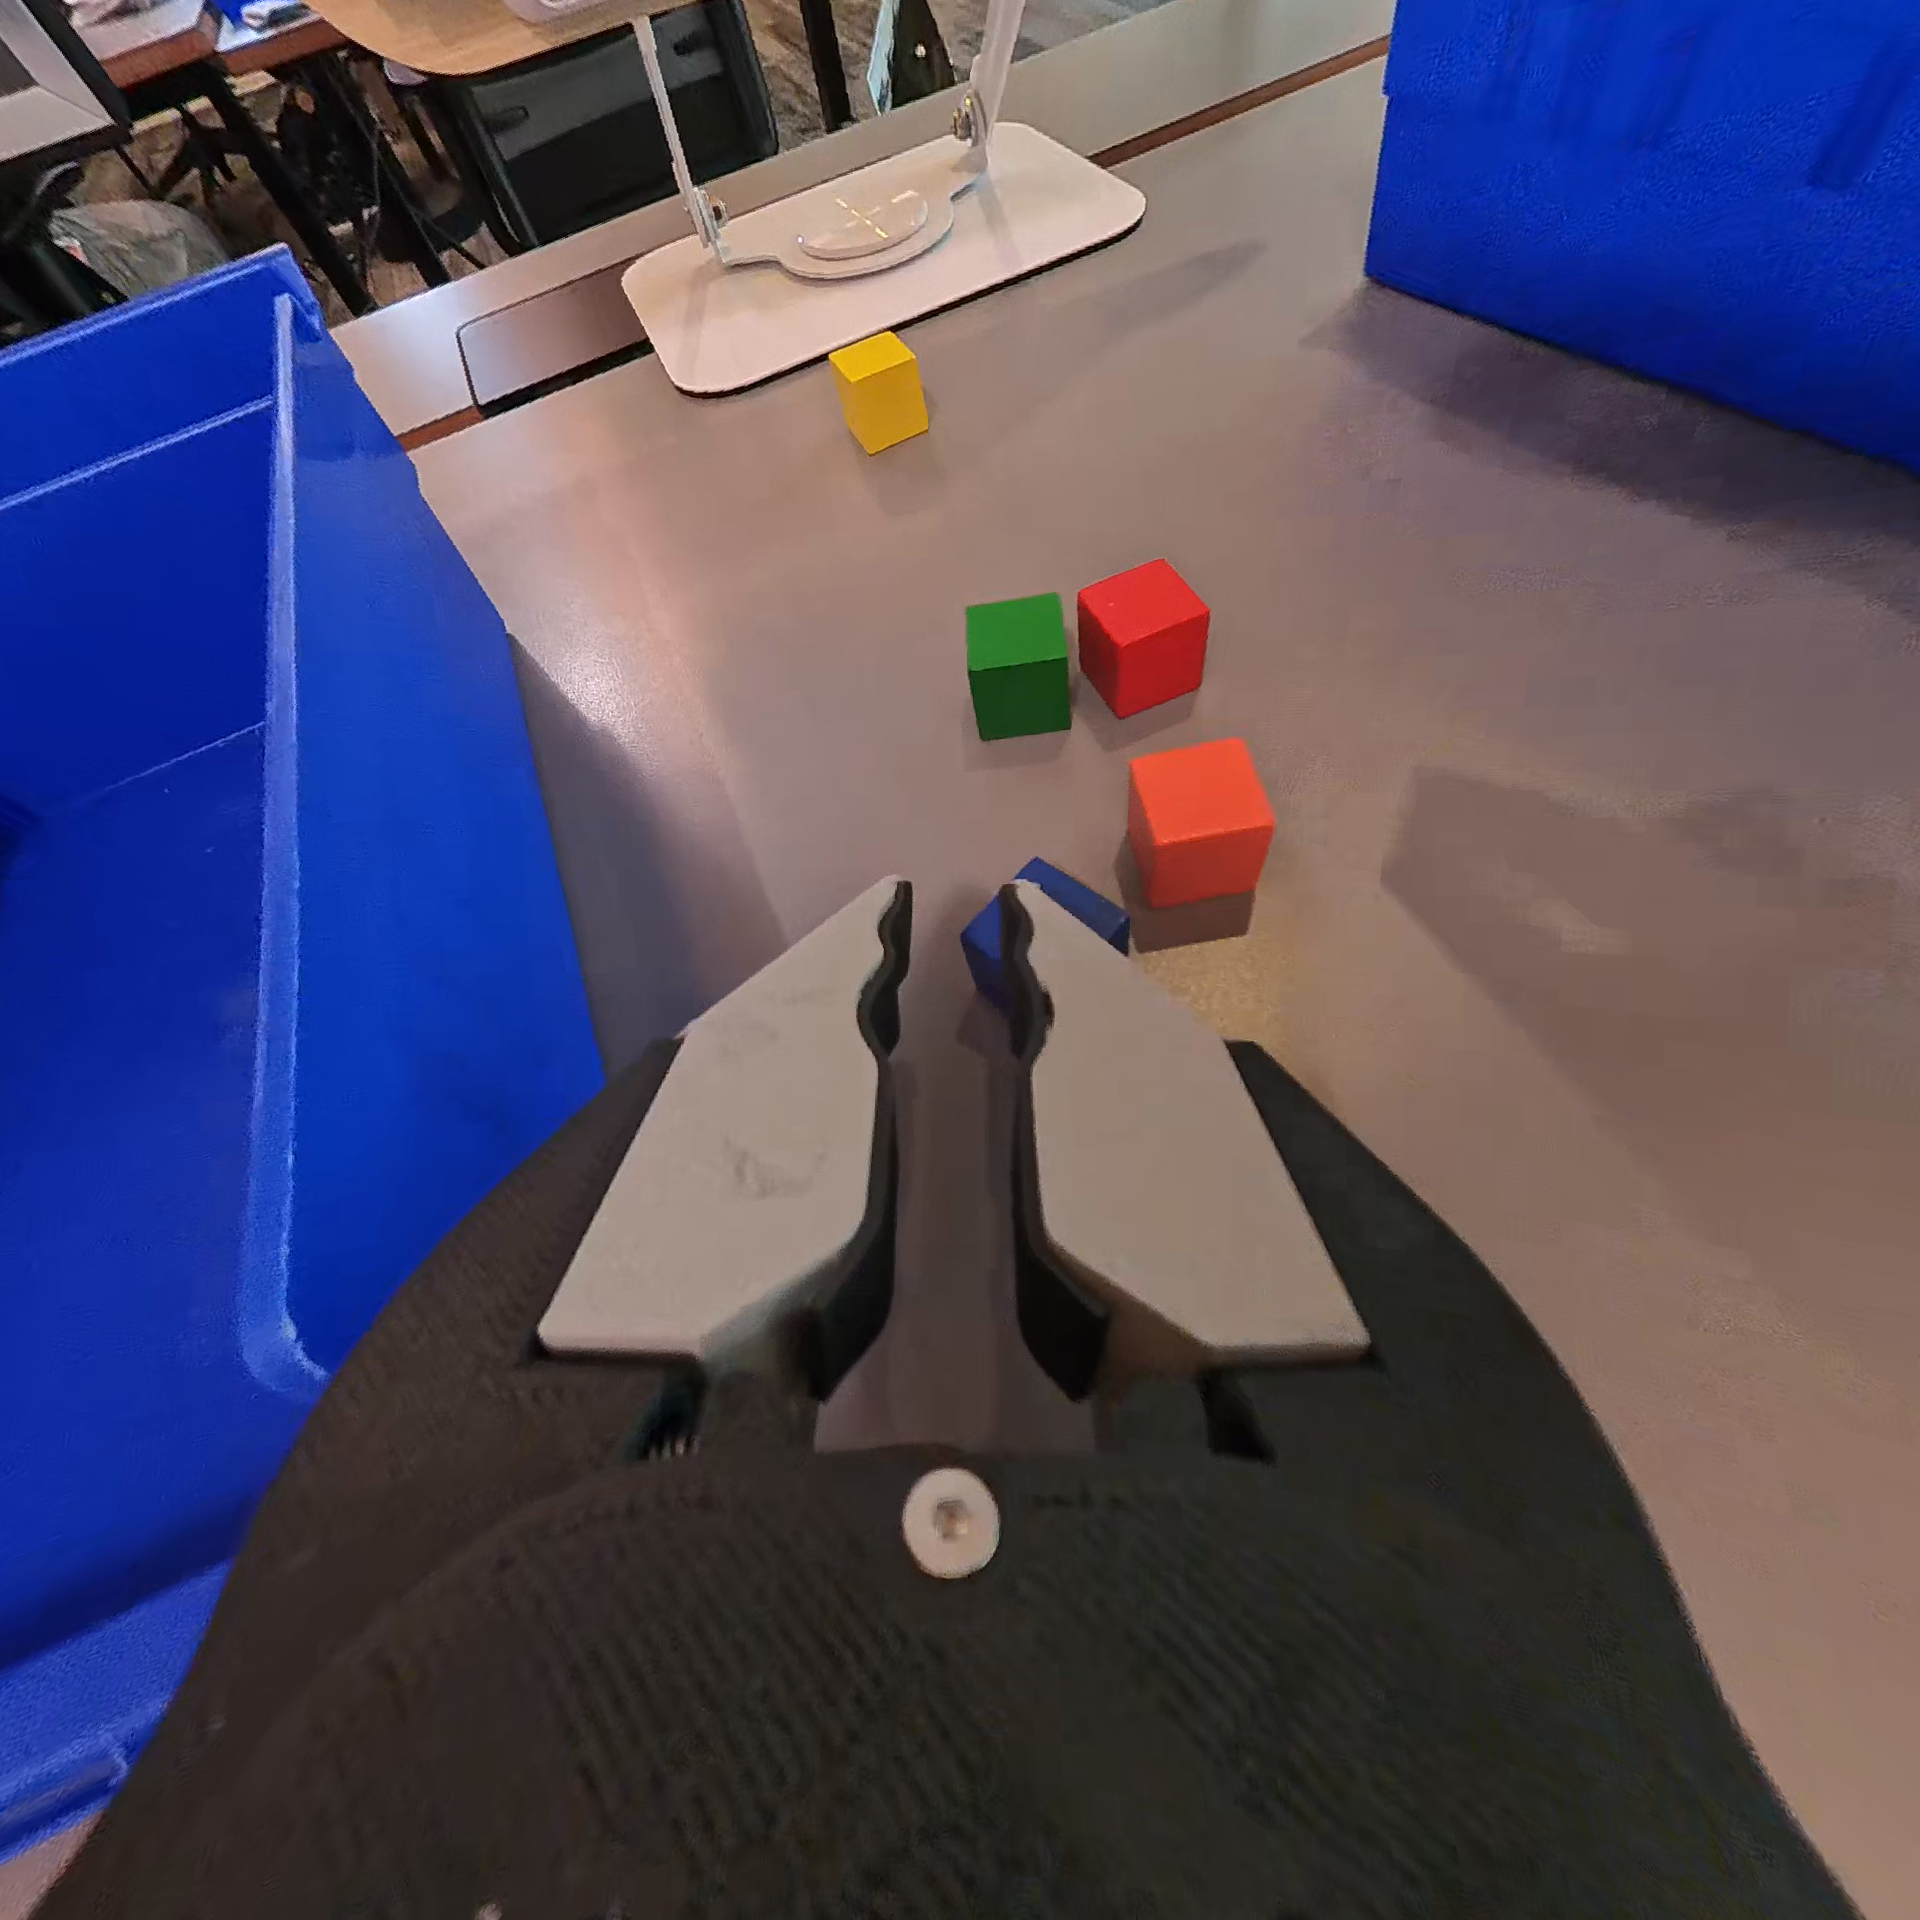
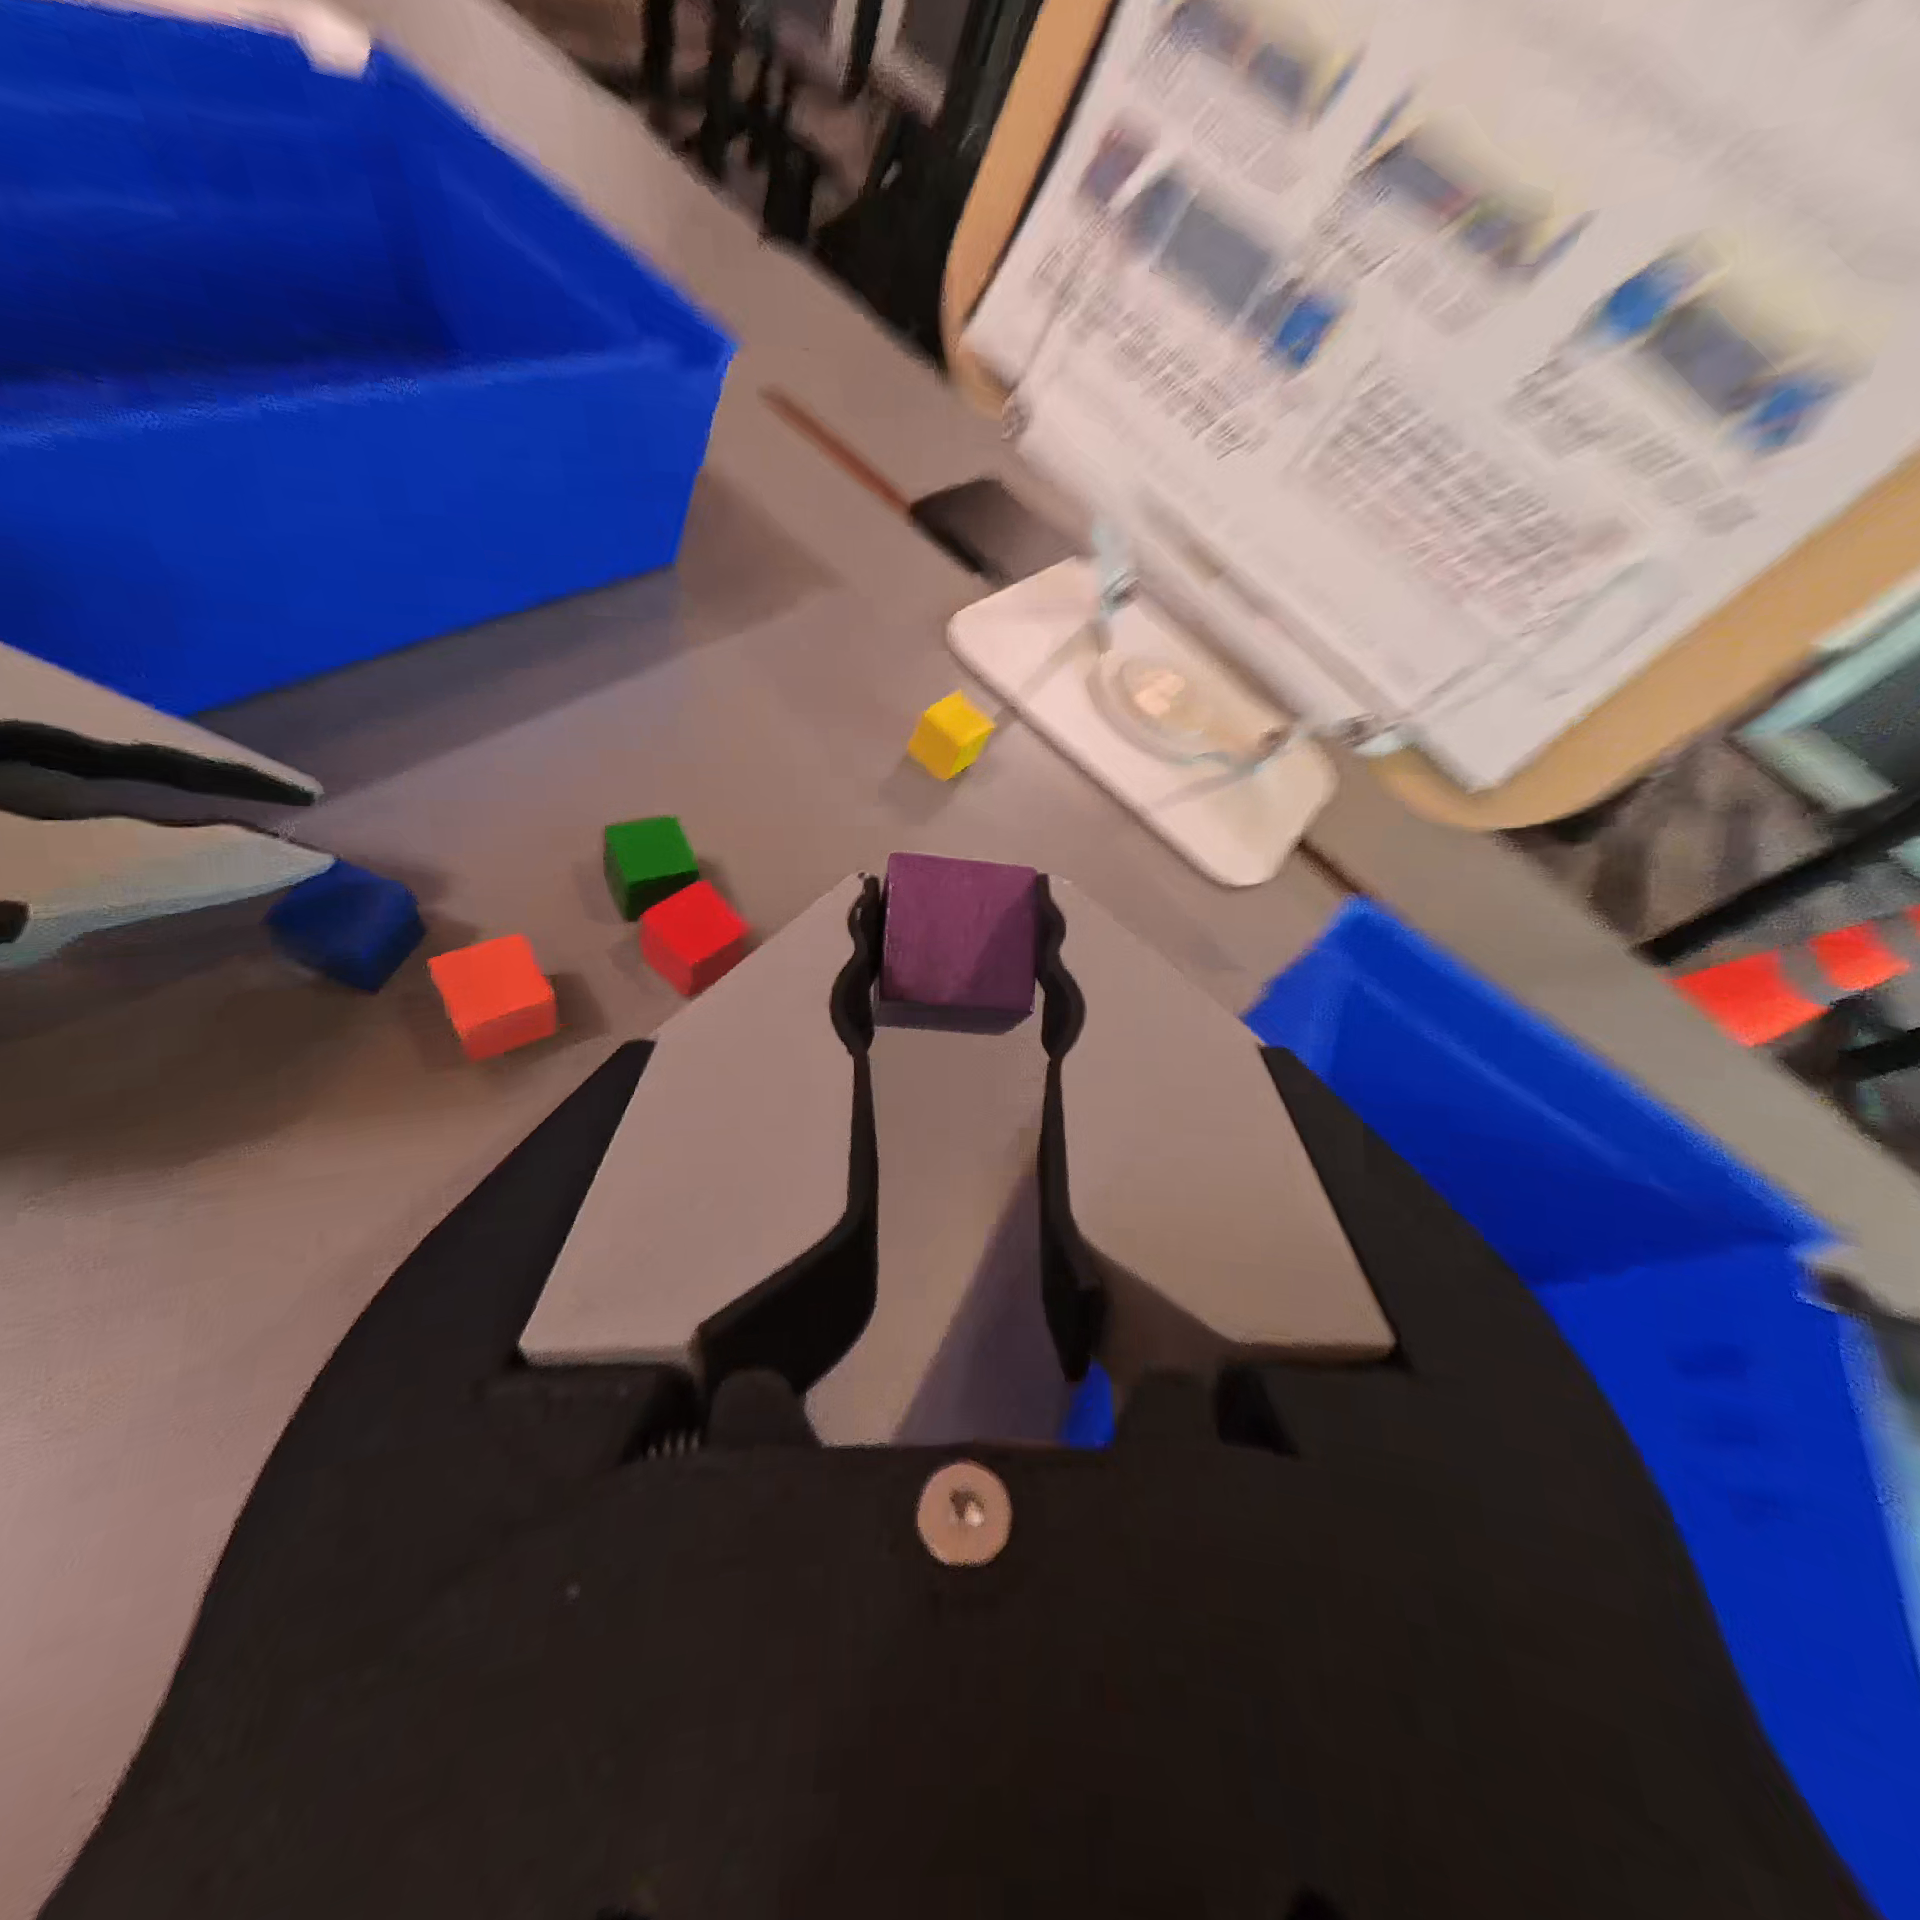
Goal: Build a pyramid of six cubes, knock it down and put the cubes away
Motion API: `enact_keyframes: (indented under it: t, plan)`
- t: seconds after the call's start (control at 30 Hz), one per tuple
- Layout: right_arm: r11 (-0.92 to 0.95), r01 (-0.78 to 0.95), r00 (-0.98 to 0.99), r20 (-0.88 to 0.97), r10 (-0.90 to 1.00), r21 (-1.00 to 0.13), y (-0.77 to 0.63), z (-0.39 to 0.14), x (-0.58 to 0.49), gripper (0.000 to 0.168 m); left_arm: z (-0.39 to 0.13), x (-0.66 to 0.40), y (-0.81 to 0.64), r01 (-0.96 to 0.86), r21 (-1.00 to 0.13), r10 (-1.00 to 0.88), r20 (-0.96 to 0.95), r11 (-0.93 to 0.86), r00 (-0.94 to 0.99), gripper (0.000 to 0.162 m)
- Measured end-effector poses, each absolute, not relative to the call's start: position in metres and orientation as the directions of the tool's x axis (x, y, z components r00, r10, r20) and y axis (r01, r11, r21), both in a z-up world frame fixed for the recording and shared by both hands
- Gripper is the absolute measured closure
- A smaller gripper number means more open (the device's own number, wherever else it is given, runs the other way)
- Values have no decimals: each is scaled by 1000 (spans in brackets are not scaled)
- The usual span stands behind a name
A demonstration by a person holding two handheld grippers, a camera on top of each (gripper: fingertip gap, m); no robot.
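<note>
My right gripper (image 2: 958, 935) is shut on a purple cube (image 2: 958, 930) and holds it above the grey table (image 2: 260, 1195). Five cubes lie loose on the table: yellow (image 1: 881, 395), green (image 1: 1018, 665), red (image 1: 1143, 636), orange (image 1: 1200, 821) and blue (image 1: 1086, 902). My left gripper (image 1: 958, 899) is empty, its jaws a narrow gap apart, and hangs low over the table. The blue cube is partly hidden behind its right finger. In the right wrist view the left gripper (image 2: 322, 828) enters from the left, its tips right by the blue cube (image 2: 348, 925).
A blue bin (image 1: 208, 727) stands close on the left of my left gripper, another (image 1: 1662, 208) at the far right. In the right wrist view one bin (image 2: 312, 416) is far left, one (image 2: 1558, 1195) near right. A white stand (image 1: 883, 281) with a poster board (image 2: 1455, 364) is behind the yellow cube.
</note>
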State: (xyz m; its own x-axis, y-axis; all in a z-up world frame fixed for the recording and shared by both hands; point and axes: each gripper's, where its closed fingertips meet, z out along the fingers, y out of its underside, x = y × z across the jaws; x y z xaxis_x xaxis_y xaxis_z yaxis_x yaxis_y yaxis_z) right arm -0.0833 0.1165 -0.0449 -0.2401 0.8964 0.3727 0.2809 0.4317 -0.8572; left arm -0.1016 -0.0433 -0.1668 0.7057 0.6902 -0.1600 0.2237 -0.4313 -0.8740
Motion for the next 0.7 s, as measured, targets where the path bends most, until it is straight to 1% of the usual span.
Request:
enact_keyframes:
  t: [0.03,0.1,0.2,0.27,0.33,0.47,0.5,0.53,0.57,0.6,0.7]
  plan:
    - [430,260,-198,388,900,-864,132,-25,-72,142,-167,-101,-43,220,-874,689,-165,-434,706,147]
    - [395,265,-129,374,918,-879,174,0,-53,141,-168,-101,-43,215,-869,686,-178,-446,706,147]
    - [283,323,-37,287,957,-903,248,2,-36,142,-168,-102,-43,205,-862,688,-204,-463,696,147]
    - [188,393,-6,201,979,-900,286,-20,-27,142,-168,-102,-43,200,-860,690,-216,-469,691,147]
    - [127,481,-5,142,990,-867,307,-55,-23,142,-168,-102,-43,198,-860,691,-220,-471,689,147]
    - [138,647,-23,161,987,-750,322,-126,-22,141,-166,-103,-45,197,-866,700,-216,-459,681,147]
    - [128,667,-22,153,988,-734,322,-134,-23,137,-166,-103,-45,195,-869,702,-215,-455,679,147]
    - [116,676,-13,146,989,-728,323,-137,-25,128,-165,-103,-46,195,-871,705,-213,-450,677,147]
    - [107,668,-5,139,990,-736,323,-134,-27,122,-164,-103,-46,194,-874,707,-211,-446,675,147]
    - [98,644,-2,126,992,-759,319,-123,-30,121,-164,-103,-46,194,-876,708,-207,-442,675,147]
    - [114,494,-79,86,993,-862,274,-66,-37,124,-166,-103,-46,209,-873,705,-193,-441,682,147]
